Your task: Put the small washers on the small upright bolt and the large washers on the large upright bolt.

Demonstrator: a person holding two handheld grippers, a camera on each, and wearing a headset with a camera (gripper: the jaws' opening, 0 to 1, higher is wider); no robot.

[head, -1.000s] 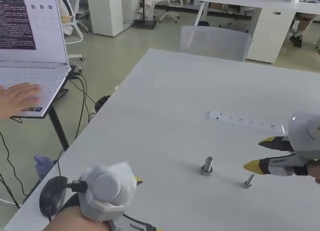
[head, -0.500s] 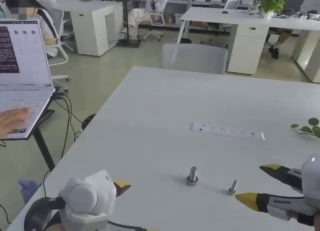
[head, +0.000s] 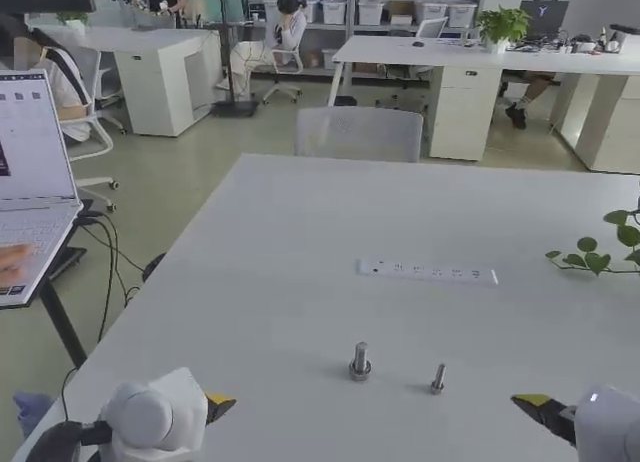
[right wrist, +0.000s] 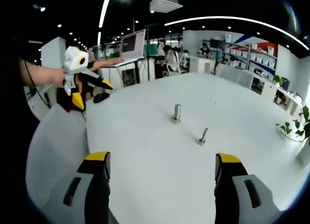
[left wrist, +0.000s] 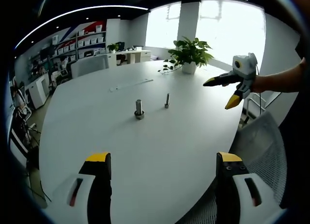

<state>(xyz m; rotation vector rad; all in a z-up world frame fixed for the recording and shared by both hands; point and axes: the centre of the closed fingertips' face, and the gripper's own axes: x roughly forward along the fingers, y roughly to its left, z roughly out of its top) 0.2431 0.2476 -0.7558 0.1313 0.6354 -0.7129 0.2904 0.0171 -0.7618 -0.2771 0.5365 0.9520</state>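
Large bolt (head: 360,361), small bolt (head: 438,379) upright, well ahead of left gripper (left wrist: 163,158), right gripper (right wrist: 163,158); jaws wide apart.

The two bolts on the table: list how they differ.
The large bolt is thicker and taller than the small bolt. The large bolt has a broad base; the small bolt's base is narrow. In the head view the large bolt stands left of the small bolt. Both are grey metal, upright on the white table.
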